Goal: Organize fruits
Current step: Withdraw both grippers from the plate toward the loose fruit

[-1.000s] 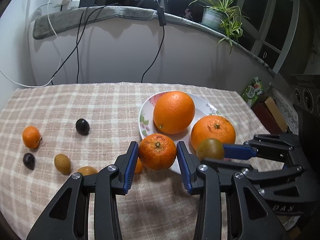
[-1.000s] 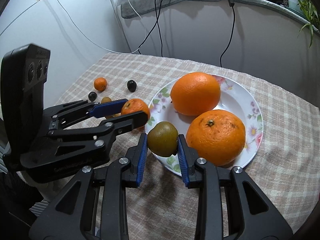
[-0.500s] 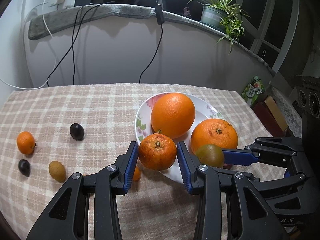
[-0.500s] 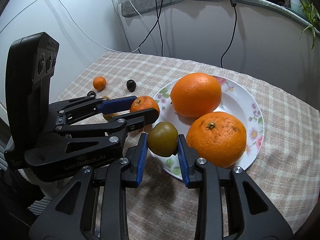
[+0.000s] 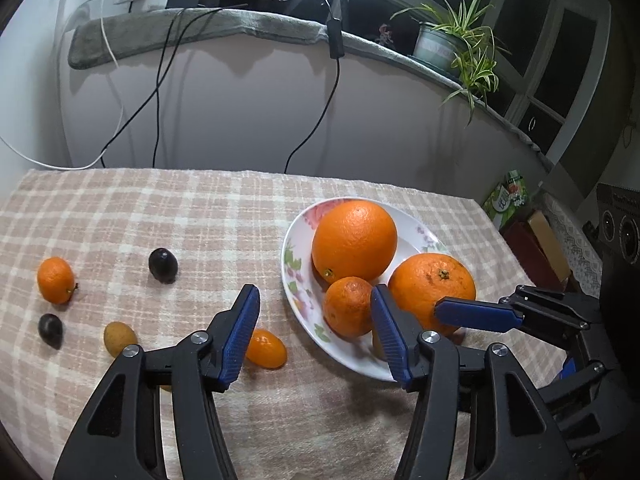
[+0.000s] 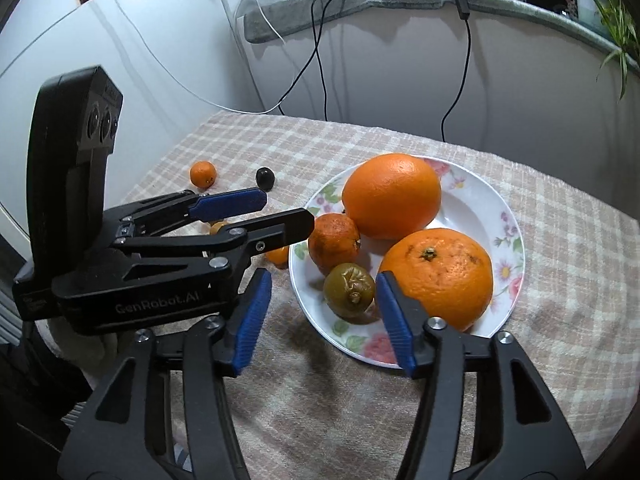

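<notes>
Orange, rough-skinned small mandarin (image 5: 347, 306) and olive-brown, wrinkled fruit (image 6: 349, 289) with a dried stem, both resting in the floral plate (image 6: 476, 204) beside two large oranges (image 6: 392, 194). Left gripper (image 5: 314, 332) released, jaws just opened wide, mandarin near the right pad but no longer pressed. Right gripper (image 6: 323, 316) likewise let go, jaws just spread, wrinkled fruit lying free between the blue pads, touching neither. Scattered on the checked cloth (image 5: 160, 216) left of the plate: kumquat (image 5: 266, 348), tangerine (image 5: 55, 279), two dark grapes (image 5: 163, 265), a tan oval fruit (image 5: 119, 338).
</notes>
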Motion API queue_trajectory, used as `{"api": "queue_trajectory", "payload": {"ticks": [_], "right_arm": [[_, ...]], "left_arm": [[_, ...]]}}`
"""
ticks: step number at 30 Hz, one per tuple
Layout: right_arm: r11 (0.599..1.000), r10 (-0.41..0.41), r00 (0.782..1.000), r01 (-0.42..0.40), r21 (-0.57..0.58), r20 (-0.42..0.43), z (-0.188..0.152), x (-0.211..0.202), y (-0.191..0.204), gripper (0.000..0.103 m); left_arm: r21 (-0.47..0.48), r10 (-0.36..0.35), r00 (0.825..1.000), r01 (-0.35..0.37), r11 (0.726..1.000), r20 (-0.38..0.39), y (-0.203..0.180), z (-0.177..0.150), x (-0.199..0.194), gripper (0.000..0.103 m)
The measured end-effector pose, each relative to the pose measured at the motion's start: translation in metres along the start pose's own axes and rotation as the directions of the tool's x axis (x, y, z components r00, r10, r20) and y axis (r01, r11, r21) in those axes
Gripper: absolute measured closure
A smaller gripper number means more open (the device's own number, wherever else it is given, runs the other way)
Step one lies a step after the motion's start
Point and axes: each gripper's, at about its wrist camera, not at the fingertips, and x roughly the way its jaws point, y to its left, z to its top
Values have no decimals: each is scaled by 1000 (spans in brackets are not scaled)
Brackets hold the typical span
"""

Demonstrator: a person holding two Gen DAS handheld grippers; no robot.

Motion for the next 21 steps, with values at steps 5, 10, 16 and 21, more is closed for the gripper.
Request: {"api": "queue_trajectory", "payload": {"ticks": [5, 10, 16, 21], "right_arm": [[1000, -9, 1000, 9, -13, 7, 0, -1, 4, 37], [1000, -16, 1000, 16, -14, 10, 0, -4, 6, 36], [1000, -11, 1000, 12, -27, 19, 3, -6, 13, 36], [999, -2, 1000, 3, -46, 24, 8, -4, 24, 36]], "left_arm": [[8, 1, 1000, -1, 1000, 10, -2, 0, -4, 46], [6, 4, 1000, -4, 1000, 14, 1, -1, -7, 46], [-6, 12, 1000, -11, 1000, 26, 8, -2, -17, 46], [-28, 45, 998, -44, 999, 46, 26, -4, -33, 46]]}}
